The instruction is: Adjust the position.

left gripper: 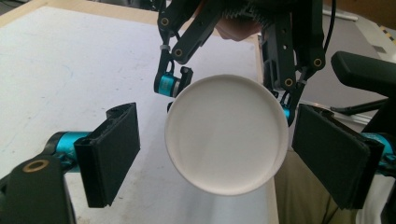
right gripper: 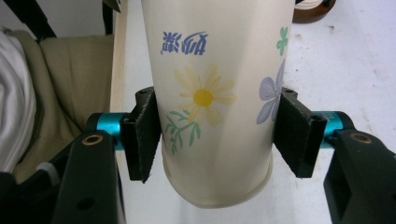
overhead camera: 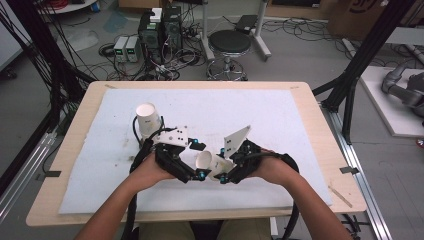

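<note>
Gripping a flowered paper cup (right gripper: pixel 212 102) by its sides, right tongs (right gripper: pixel 212 140) closed on it, pads pressed against both walls, cup lifted off the table (overhead camera: pixel 310 165) near the front edge. Facing that cup's round white bottom (left gripper: pixel 226 135), left tongs (left gripper: pixel 219 154) open, jaws spread wide to either side of it without touching. Seen from above, held cup (overhead camera: pixel 212 162) tilted on its side between the two tongs (overhead camera: pixel 200 172), right tongs (overhead camera: pixel 225 175) just beside the left. Standing upright behind the left hand (overhead camera: pixel 150 172), a second white cup (overhead camera: pixel 148 120) on the white mat (overhead camera: pixel 270 115).
</note>
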The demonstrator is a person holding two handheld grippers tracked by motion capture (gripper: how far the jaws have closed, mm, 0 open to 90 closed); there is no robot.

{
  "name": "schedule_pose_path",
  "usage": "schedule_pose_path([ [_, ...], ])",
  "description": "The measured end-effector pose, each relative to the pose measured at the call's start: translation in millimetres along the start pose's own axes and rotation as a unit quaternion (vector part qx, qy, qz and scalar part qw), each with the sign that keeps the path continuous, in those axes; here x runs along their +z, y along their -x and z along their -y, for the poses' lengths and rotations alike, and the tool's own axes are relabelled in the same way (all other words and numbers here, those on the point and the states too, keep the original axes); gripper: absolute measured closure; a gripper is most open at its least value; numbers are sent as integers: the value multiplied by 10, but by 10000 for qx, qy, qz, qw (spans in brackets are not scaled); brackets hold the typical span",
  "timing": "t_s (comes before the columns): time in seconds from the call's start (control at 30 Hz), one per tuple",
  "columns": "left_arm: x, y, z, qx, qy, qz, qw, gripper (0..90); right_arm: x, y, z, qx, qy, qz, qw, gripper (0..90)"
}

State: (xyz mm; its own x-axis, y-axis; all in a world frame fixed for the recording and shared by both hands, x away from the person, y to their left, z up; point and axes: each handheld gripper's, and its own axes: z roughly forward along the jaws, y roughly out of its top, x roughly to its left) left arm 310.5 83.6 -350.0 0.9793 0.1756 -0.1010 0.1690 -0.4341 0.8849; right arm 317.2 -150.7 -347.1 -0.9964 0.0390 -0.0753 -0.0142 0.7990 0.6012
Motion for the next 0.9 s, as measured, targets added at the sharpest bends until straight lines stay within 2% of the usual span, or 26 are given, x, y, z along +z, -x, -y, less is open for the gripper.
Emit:
schedule_pose_path([
  [0.27,54,-15,14,18,-248,163,9996,256,48,-26,-33,-27,-251,-118,9996,380],
  [0.43,83,-5,28,138,-372,298,9988,352,76,-37,-48,-72,-429,-174,9989,385],
  [0.63,90,16,38,251,-465,300,9982,372,113,-48,-54,-123,-570,-255,9980,358],
  [0.77,69,10,42,286,-369,222,9987,374,99,-42,-55,111,-426,-133,9989,233],
  [0.9,18,-7,53,239,-244,171,9993,374,31,-5,-26,346,-114,-80,9993,215],
])
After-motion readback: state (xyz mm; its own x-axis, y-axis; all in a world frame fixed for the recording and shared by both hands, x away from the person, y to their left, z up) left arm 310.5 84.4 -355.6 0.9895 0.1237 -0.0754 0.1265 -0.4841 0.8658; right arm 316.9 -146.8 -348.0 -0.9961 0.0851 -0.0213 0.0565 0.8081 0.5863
